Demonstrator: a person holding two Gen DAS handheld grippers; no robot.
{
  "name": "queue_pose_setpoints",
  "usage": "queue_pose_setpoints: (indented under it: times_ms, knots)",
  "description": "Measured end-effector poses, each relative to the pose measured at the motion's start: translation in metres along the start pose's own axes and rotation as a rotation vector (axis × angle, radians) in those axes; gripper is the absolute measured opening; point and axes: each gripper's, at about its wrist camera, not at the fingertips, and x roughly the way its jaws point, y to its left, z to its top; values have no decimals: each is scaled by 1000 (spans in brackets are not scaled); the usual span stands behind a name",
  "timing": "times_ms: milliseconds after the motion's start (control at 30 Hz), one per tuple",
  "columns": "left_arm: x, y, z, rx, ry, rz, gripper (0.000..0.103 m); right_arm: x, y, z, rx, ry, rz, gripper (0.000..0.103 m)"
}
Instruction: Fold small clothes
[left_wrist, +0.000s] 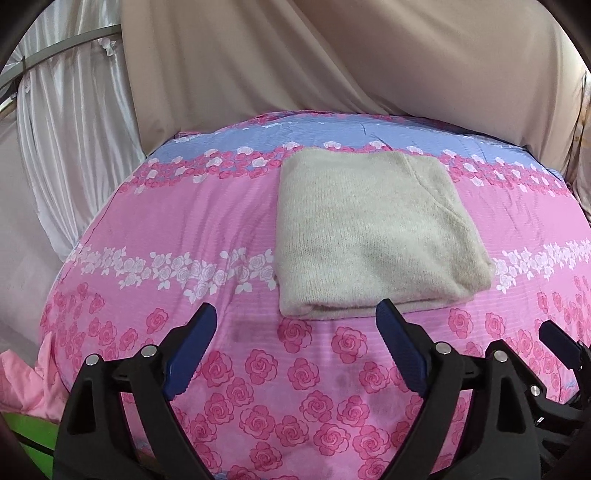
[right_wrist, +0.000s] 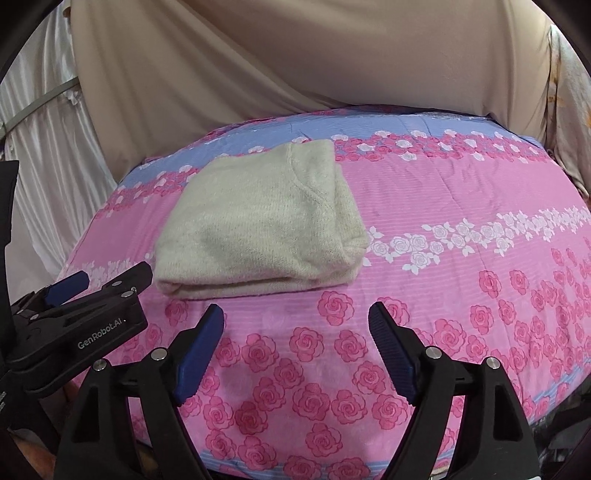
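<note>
Left gripper (left_wrist: 297, 314): held low over the near part of the bed, fingers spread wide, nothing pinched; its right blue pad (left_wrist: 397, 354) is seen just short of the garment's near fold.
Right gripper (right_wrist: 297, 317): likewise spread apart and empty, held over bare cover, the garment ahead and to its left.
Spacing of the two: the grippers are held close side by side; the left one is seen at the left edge of the right wrist view, so little room is left between them.
Bedcover (left_wrist: 184, 229): pink with rose print, a blue band at the far side; a few faint creases only.
Sweater (left_wrist: 369, 229): a cream knit, already folded into a compact rectangle, lying flat on the cover, nearer its far half.
Step in hand: the fold is judged finished or nearly so; if one more fold is wanted, the thick near edge is best pinched through all layers at two corners and carried over evenly.
Handling: the soft knit is likely to sag or slip if only the top layer is caught.
Open room: wide bare cover is offered to the sweater's right and in front.
Far limits: draped beige cloth (right_wrist: 295, 55) closes off the far edge; a white curtain (left_wrist: 74, 129) hangs at the left.
</note>
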Motion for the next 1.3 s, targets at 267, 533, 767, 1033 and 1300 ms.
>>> queue_pose_setpoints:
  times_ms: [267, 533, 767, 1033, 1300]
  knots:
    - [14, 15, -5, -47, 51, -17, 88, 25, -9, 24, -78, 8, 32, 54]
    - [50, 44, 15, -191, 109, -106, 85, 90, -55, 59, 94, 130, 59, 55]
    - [99, 35, 18, -185, 223, -162, 70, 103, -44, 62, 151, 152, 184, 24]
    - [101, 22, 16, -122, 220, -125, 75, 124, -61, 34, 124, 209, 126, 30]
    - [69, 31, 15, -164, 169, -127, 77, 44, -30, 55, 29, 46, 106, 30]
